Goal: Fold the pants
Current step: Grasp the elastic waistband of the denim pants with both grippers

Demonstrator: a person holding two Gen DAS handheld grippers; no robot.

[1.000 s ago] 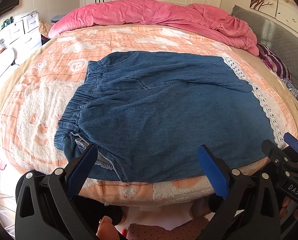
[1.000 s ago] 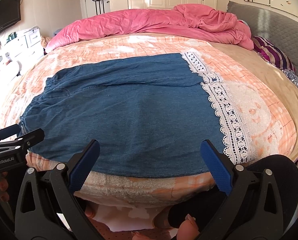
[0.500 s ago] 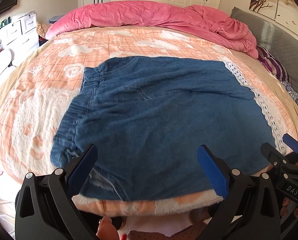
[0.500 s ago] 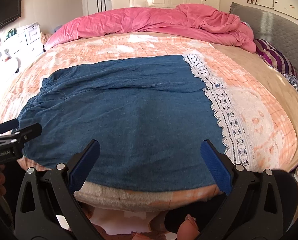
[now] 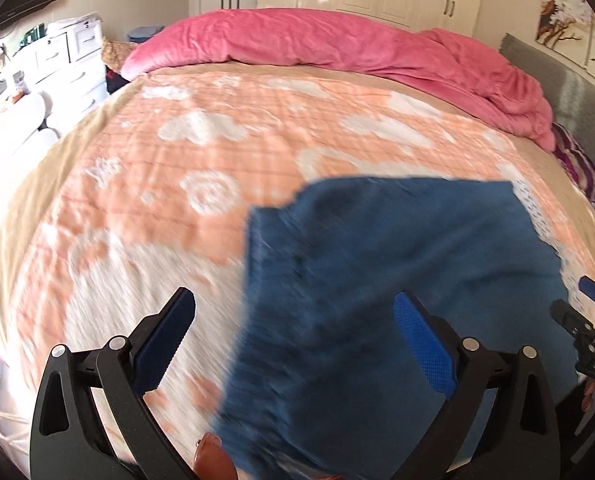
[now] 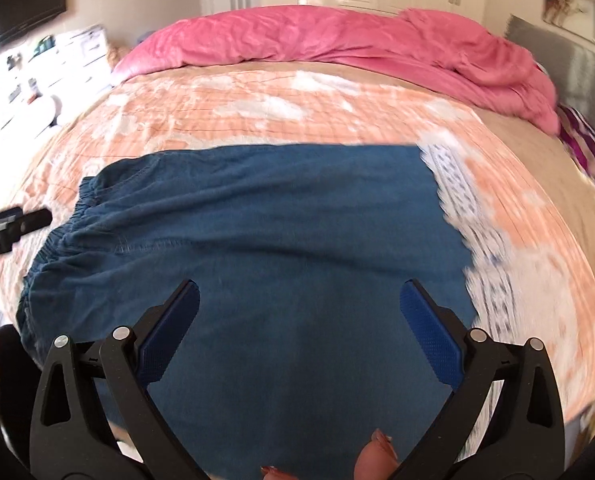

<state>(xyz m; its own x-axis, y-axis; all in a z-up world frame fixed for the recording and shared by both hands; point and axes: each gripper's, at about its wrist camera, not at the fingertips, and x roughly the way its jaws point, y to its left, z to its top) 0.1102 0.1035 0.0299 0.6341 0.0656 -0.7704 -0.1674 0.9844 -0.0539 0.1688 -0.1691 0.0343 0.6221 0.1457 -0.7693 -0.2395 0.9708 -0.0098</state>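
Note:
Blue denim pants [image 6: 281, 240] with an elastic waistband [image 6: 53, 248] on the left and a white lace hem [image 6: 453, 184] on the right lie flat on the bed. In the left wrist view the pants [image 5: 377, 280] fill the lower right, blurred. My left gripper [image 5: 293, 332] is open and hovers over the waistband side, with nothing between its fingers. My right gripper [image 6: 299, 320] is open above the middle of the denim, also with nothing in it. Each gripper shows at the edge of the other's view.
The bed carries an orange and white patterned blanket [image 5: 217, 152]. A pink duvet [image 5: 337, 44] is bunched along the far side. A grey headboard [image 5: 557, 76] and striped purple fabric [image 6: 589, 148] are at the right. White drawers [image 5: 69, 60] stand at the left.
Both grippers have moved forward over the bed, and the left one has swung left, so the pants now sit at the right of its view. Both stay open.

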